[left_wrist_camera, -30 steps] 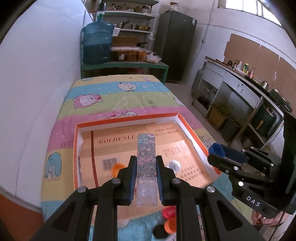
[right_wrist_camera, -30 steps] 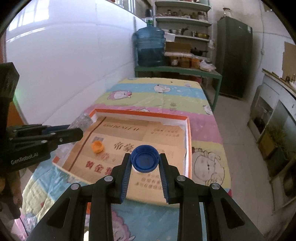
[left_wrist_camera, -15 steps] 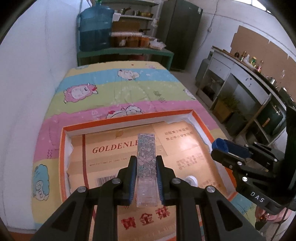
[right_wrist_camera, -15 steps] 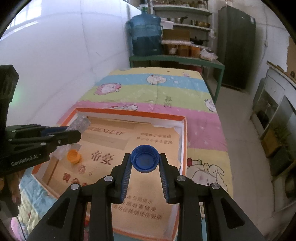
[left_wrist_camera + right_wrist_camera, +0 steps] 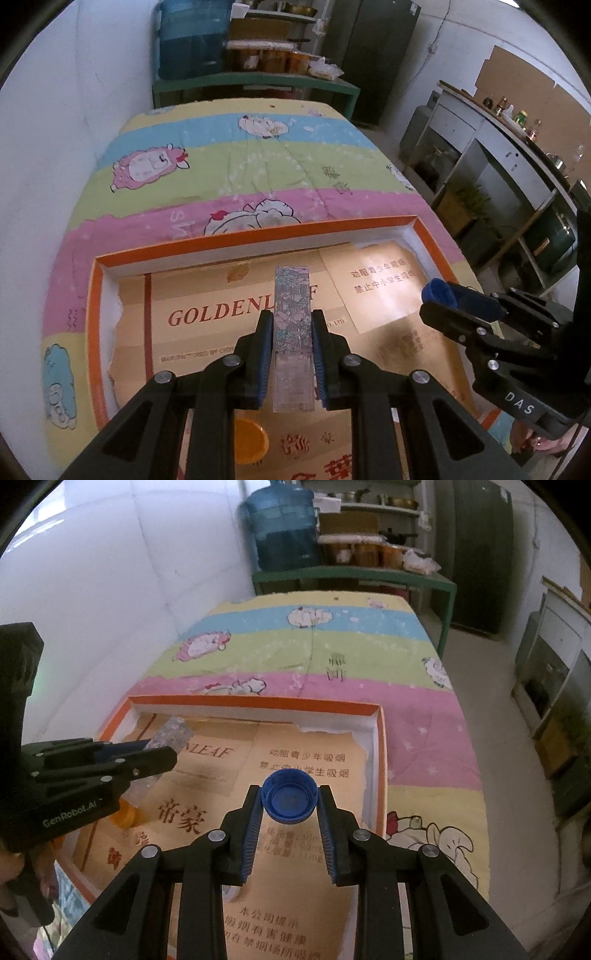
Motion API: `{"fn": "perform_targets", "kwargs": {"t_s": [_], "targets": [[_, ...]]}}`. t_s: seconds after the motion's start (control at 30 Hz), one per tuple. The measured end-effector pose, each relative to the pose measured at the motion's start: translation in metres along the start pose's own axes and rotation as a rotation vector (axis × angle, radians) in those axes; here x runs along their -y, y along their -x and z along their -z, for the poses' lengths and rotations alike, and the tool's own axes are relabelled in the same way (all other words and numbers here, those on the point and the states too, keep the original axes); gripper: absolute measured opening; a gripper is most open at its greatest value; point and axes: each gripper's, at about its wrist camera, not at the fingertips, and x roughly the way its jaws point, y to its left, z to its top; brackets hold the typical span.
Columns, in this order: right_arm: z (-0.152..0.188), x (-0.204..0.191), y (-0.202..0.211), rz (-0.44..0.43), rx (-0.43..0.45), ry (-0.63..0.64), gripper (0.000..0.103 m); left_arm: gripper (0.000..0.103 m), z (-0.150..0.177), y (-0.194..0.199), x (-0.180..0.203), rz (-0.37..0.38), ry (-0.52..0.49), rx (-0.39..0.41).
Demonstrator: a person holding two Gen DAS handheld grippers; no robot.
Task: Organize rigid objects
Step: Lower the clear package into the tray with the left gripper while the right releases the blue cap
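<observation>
My left gripper (image 5: 291, 321) is shut on a long clear flat case with a flower pattern (image 5: 292, 325), held lengthwise over the orange-rimmed tray (image 5: 258, 234). My right gripper (image 5: 289, 796) is shut on a blue bottle cap (image 5: 289, 800), hollow side towards the camera, above the tray's right half (image 5: 380, 760). In the right wrist view the left gripper (image 5: 162, 755) comes in from the left with the clear case (image 5: 171, 733) sticking out. The right gripper with the cap (image 5: 437, 291) shows at the right of the left wrist view. An orange cap (image 5: 249, 441) lies in the tray under my left gripper.
The tray is lined with printed cardboard (image 5: 221, 317) and rests on a table under a striped cartoon cloth (image 5: 229, 162). A white wall (image 5: 44, 129) runs along the left. A green bench with a water jug (image 5: 284, 528) stands behind; counters (image 5: 517, 155) line the right.
Both grippers have moved forward and down over the tray, each keeping its object. The orange cap has slid from ahead of the left fingers to beneath them; a white cap has left view.
</observation>
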Motion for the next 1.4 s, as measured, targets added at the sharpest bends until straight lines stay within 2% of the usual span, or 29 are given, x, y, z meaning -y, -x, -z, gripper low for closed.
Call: {"fn": "perform_targets", "kwargs": {"t_s": [0.3, 0.7, 0.77, 0.83, 0.87, 0.9, 0.97, 1.4], "targets": [[-0.002, 0.002, -0.016, -0.004, -0.036, -0.002, 0.030, 0.020, 0.000, -0.019, -0.001, -0.002, -0.003, -0.042], [0.003, 0.001, -0.034, 0.005, -0.087, 0.006, 0.030, 0.021, -0.001, -0.025, -0.003, 0.016, -0.004, -0.047], [0.004, 0.001, -0.034, 0.010, -0.088, 0.012, 0.034, 0.022, -0.001, -0.024, -0.005, 0.032, 0.005, -0.044], [0.005, 0.000, -0.034, 0.012, -0.088, 0.016, 0.043, 0.026, -0.001, -0.023, -0.006, 0.041, 0.013, -0.041], [0.005, -0.001, -0.034, 0.017, -0.089, 0.021, 0.045, 0.031, -0.001, -0.021, -0.007, 0.040, 0.016, -0.036], [0.005, -0.002, -0.034, 0.020, -0.088, 0.024, 0.045, 0.035, 0.000, -0.021, -0.007, 0.039, 0.015, -0.031], [0.006, -0.002, -0.033, 0.025, -0.086, 0.026, 0.047, 0.048, 0.001, -0.017, -0.006, 0.037, 0.011, -0.016], [0.018, -0.009, -0.002, 0.039, -0.025, 0.012, 0.047, 0.049, 0.013, 0.030, 0.005, -0.020, -0.021, 0.063]]}}
